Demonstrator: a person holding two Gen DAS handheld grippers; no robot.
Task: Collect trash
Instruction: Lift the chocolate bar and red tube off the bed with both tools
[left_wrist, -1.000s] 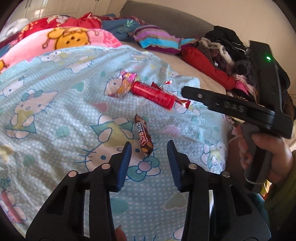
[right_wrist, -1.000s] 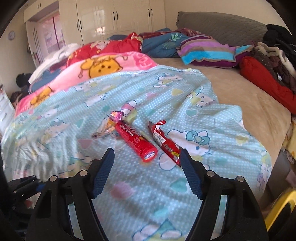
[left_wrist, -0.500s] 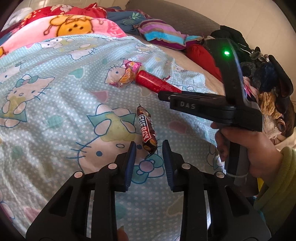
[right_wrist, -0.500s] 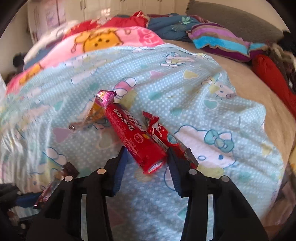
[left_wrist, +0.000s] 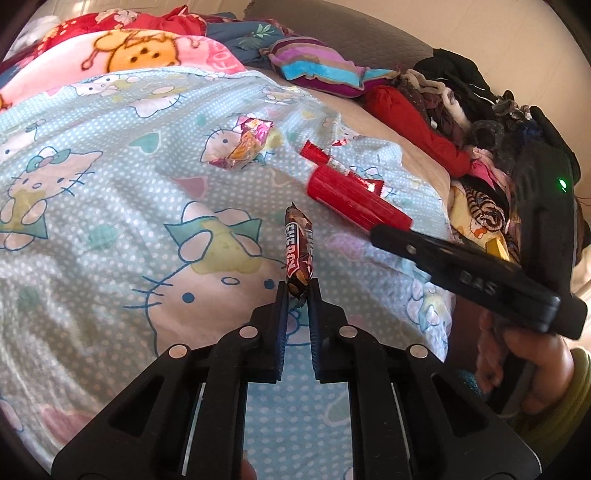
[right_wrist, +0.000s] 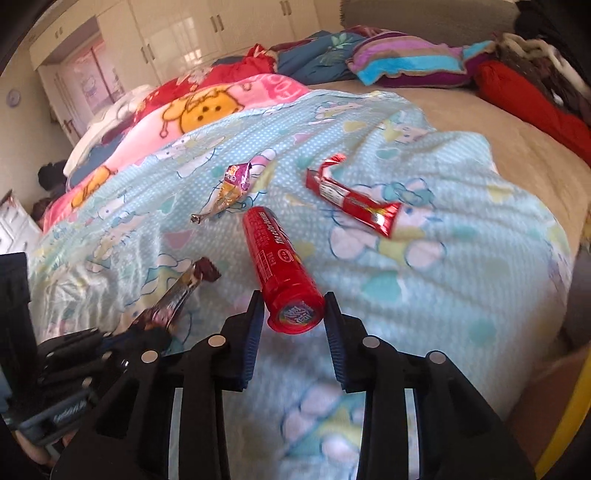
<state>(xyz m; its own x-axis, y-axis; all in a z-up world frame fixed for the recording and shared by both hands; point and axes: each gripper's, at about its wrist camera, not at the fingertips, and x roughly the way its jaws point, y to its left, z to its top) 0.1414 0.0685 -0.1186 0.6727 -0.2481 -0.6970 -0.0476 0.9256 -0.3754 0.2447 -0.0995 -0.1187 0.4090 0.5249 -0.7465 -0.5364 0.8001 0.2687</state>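
My left gripper (left_wrist: 297, 291) is shut on the near end of a brown candy bar wrapper (left_wrist: 298, 254), which stands up from the light-blue cartoon blanket (left_wrist: 110, 206). My right gripper (right_wrist: 294, 306) is closing, with the near end of a red sweets tube (right_wrist: 279, 258) between its pads; both pads touch it. In the left wrist view the red tube (left_wrist: 351, 201) juts out from the right gripper's tip. On the blanket beyond lie a red flat wrapper (right_wrist: 351, 199) and a crumpled pink-orange wrapper (right_wrist: 232, 188). The brown wrapper (right_wrist: 181, 291) also shows at the left.
A heap of clothes (left_wrist: 461, 122) lies along the bed's right side, and a striped pillow (left_wrist: 317, 70) at its head. Pink and red blankets (right_wrist: 207, 107) lie at the far left. White wardrobes (right_wrist: 177, 33) stand behind. A hand (left_wrist: 524, 362) holds the right gripper.
The left jaws closed onto the brown wrapper. The right gripper came down and forward to the red tube and narrowed around its end; the tube now lies apart from the pink wrapper.
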